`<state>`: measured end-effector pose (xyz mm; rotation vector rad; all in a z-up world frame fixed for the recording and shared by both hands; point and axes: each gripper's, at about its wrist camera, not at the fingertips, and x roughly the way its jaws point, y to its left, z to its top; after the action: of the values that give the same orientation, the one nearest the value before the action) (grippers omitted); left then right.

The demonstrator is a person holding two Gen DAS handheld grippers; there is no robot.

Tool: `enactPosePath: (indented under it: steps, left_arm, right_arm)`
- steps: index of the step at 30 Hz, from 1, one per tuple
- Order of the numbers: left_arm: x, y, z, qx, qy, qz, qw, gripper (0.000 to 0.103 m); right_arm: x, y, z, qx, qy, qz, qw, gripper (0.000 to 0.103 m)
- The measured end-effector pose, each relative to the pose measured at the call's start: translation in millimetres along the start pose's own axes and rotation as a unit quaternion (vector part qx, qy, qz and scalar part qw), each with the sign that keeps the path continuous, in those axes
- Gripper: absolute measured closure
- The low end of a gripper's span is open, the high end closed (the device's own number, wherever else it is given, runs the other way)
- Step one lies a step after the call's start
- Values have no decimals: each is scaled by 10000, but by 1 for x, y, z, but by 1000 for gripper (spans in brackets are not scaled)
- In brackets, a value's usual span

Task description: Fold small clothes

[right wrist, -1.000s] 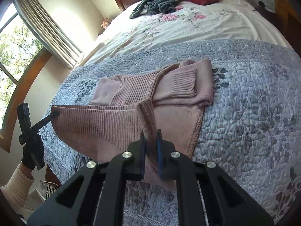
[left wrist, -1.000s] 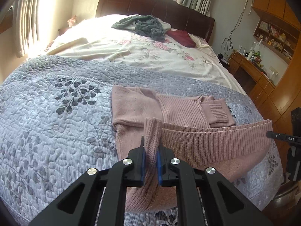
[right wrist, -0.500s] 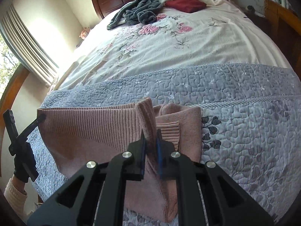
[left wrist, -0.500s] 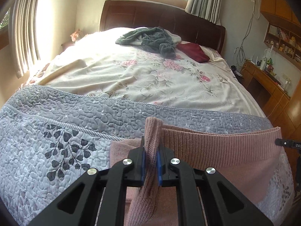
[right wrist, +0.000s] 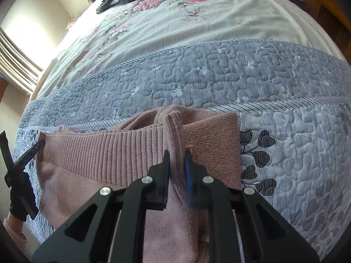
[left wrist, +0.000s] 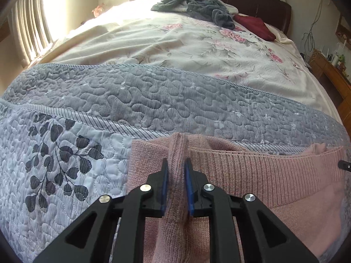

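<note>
Quilt (left wrist: 153, 100) under pink sweater (left wrist: 252, 171), hem pinched by both fingers; lower part cropped.

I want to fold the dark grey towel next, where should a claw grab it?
Take the dark grey towel by its flat corner spread on the window side, coming from that side. The rest is bunched in a heap, so only that edge offers a single clean layer.

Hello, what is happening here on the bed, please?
A person is folding a pink knitted sweater on a grey quilted bedspread, with a hand-held claw in each hand. The left claw and the right claw are each shut on the ribbed hem, which is stretched between them and brought over the rest of the sweater. The fold is not yet laid flat. Farther up the bed lie a grey-green garment and a dark red one.
</note>
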<state>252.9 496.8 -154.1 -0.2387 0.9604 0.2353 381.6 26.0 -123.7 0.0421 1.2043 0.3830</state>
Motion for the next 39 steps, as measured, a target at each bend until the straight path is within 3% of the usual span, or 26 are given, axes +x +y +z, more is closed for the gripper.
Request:
enactPosePath:
  steps: [4, 6, 9, 13, 19, 21, 22, 23, 27, 39]
  left_arm:
    - [-7, 22, -4, -294, -133, 224, 9992, 72]
    - [-21, 29, -8, -396, -229, 174, 9988, 72]
    - [-48, 22, -22, -24, -385, 205, 9990, 71]
    - [-78, -3, -53, 643, -339, -54, 9973, 67]
    - [-96, -26, -106, 887, -53, -410, 9952, 61]
    - [-91, -29, -118, 885, 82, -395, 9953, 61]
    - [-87, -30, -122, 840, 183, -408, 9955, 61]
    - [-83, -29, -125, 790, 272, -421, 9956, 61]
    - [-68, -27, -133, 743, 476, -298, 9956, 61]
    - [-58, -21, -135, 670, 541, -308, 9958, 61]
  right_arm:
    - [-5, -10, -10, 93, -13, 33, 10000, 78]
    - [-17, -14, -19, 163, -61, 179, 9997, 74]
    - [-39, -15, -39, 103, -133, 303, 9994, 66]
    - [-63, -13, -81, 6, 23, 771, 9970, 62]
    - [-65, -8, -146, -191, 532, 694, 9960, 59]
    - [-58, -9, -155, -201, 692, 574, 9958, 64]
    - [-56, -10, -158, -141, 778, 643, 9948, 83]
    - [-55, -12, -159, -50, 842, 688, 9941, 92]
    - [-59, -18, -156, 65, 799, 739, 9940, 95]
    - [-40, -31, -167, 311, 914, 695, 9929, 95]
